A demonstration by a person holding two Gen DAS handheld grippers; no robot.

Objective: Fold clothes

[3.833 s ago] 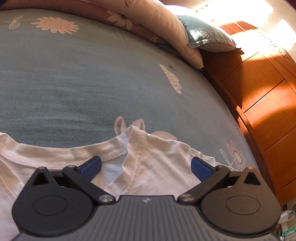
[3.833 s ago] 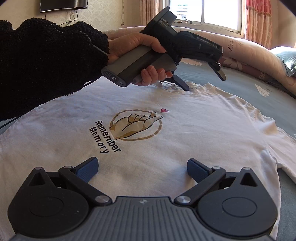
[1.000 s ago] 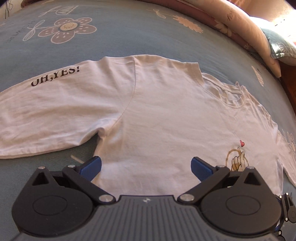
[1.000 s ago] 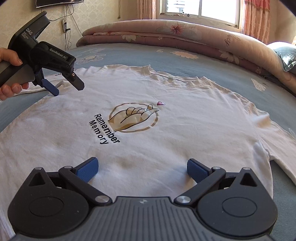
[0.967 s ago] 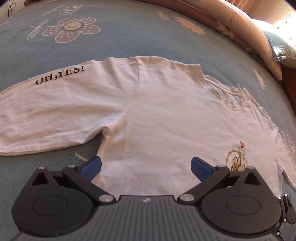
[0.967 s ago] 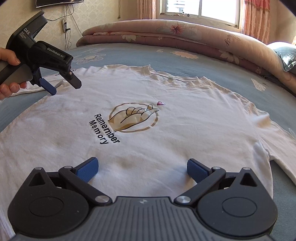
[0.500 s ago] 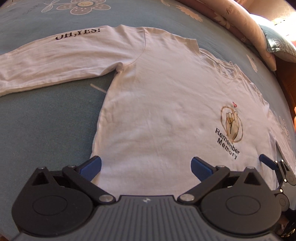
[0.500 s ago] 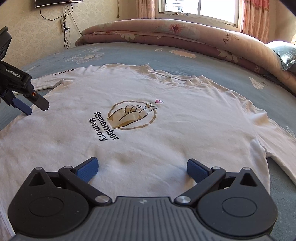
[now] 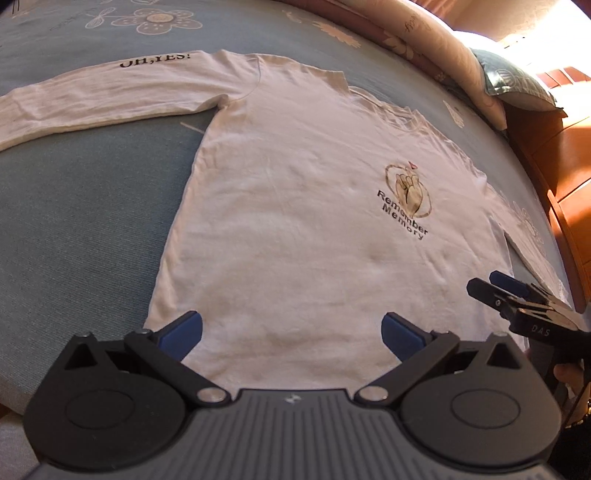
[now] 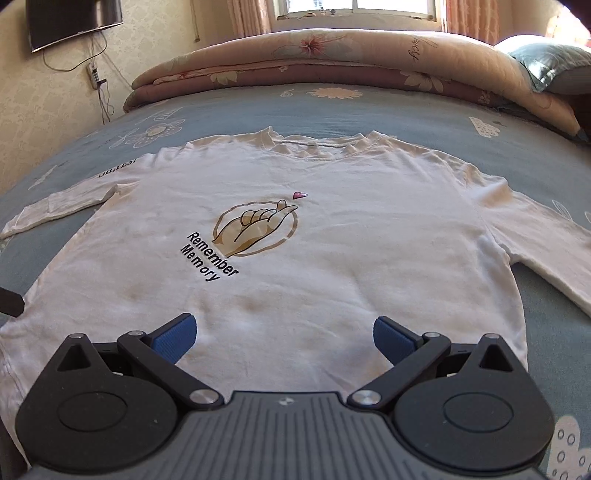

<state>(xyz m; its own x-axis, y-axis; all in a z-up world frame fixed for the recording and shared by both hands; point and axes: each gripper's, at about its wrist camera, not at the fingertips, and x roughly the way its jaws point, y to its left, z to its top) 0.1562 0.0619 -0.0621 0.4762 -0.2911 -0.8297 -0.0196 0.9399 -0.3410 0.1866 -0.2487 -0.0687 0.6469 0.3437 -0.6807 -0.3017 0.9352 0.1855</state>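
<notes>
A white long-sleeved shirt (image 9: 295,206) (image 10: 332,236) lies flat and face up on the bed, with a hand logo and "Remember Memory" on its chest. Its sleeves spread out to both sides; the left one (image 9: 110,92) reads "OH,YES!". My left gripper (image 9: 291,334) hovers open over the hem near the shirt's left bottom corner. My right gripper (image 10: 282,338) is open over the hem further right, nothing between its fingers. In the left wrist view the right gripper (image 9: 517,299) shows at the right edge, held by a hand.
The blue flowered bedsheet (image 9: 81,206) surrounds the shirt. A rolled quilt (image 10: 332,59) and a pillow (image 10: 554,62) lie along the far side. A wooden headboard (image 9: 569,155) stands at the right. A wall TV (image 10: 70,22) hangs at the upper left.
My left gripper has pulled back from the collar and sleeve area down to the hem's left corner. My right gripper has drawn back a little, showing more of the shirt.
</notes>
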